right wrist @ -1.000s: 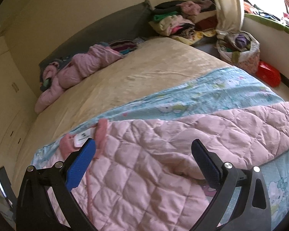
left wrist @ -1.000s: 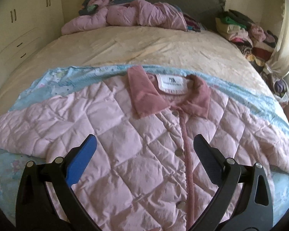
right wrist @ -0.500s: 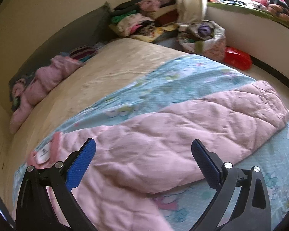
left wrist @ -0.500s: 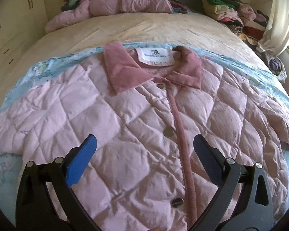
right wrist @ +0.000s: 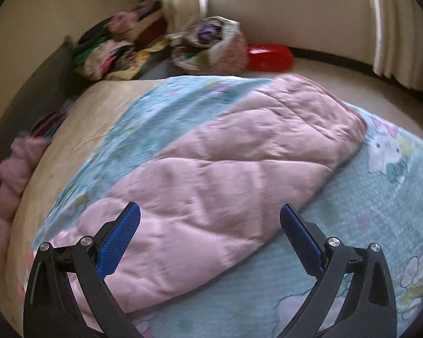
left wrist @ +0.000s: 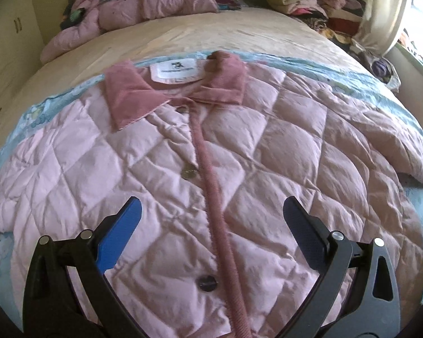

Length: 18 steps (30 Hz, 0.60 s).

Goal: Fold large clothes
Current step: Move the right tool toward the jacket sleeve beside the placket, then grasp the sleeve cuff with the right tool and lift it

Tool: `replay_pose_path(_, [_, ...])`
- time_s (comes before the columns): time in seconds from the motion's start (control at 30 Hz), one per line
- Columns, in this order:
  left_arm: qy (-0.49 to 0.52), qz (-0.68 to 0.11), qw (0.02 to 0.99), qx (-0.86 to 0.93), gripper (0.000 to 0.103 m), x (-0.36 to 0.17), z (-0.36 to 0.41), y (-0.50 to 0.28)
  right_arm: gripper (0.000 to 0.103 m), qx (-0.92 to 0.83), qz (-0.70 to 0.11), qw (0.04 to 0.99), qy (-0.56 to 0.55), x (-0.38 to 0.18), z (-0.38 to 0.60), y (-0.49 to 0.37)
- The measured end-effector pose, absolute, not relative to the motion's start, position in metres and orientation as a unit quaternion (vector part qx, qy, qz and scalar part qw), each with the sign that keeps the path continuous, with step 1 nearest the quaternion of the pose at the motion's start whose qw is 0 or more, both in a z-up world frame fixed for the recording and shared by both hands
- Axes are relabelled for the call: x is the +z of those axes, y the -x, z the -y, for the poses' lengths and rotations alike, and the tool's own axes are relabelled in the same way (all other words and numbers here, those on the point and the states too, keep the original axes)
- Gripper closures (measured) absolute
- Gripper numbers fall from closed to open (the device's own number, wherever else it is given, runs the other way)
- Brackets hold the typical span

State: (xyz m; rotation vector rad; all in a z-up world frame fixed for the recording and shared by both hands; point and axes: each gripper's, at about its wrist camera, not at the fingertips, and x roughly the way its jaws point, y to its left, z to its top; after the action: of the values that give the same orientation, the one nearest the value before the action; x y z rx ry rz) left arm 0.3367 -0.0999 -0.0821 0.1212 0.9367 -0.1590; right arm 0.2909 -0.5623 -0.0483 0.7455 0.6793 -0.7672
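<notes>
A pink quilted jacket (left wrist: 143, 174) lies flat and buttoned on a light blue cartoon sheet (left wrist: 375, 93), its dusty-rose collar (left wrist: 132, 98) and white label toward the headboard. My left gripper (left wrist: 211, 214) hovers open over the chest, straddling the button placket. In the right wrist view the jacket's right sleeve (right wrist: 239, 169) stretches out to the bed's edge, cuff at the far end. My right gripper (right wrist: 210, 219) is open above the upper part of that sleeve, holding nothing.
Another pink garment (left wrist: 132, 11) is heaped near the grey headboard. Stacked clothes (right wrist: 110, 53) and a stuffed bag (right wrist: 211, 45) sit beside the bed, with a red container (right wrist: 270, 57) on the floor. Cream wardrobe doors (left wrist: 11, 42) stand on the left.
The left gripper has moved closer over the jacket's chest. The right gripper has swung rightward along the sleeve, and its view now takes in the cuff end and the floor.
</notes>
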Motion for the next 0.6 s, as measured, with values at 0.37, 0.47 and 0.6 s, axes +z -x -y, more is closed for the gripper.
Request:
replay_pose_path(0.37, [-0.093,-0.445,0.885,-0.100,0.009,-0.095,0.121,-0.326,0.004,-0.389,-0.305,0.754,-0.432,-0.091,0.621,-0.272])
replay_pose_path(0.47, [-0.097,-0.431,0.895,-0.067,0.009,-0.087,0.105,-0.332,0.011,-0.382,-0.281,0.760,-0.445,-0.096,0.634,-0.270])
replay_pose_path(0.6, [-0.068,-0.421,0.903,-0.051,0.009,-0.071,0.079,-0.338,0.035,-0.373,-0.265,0.766,-0.451,-0.095,0.643,-0.268])
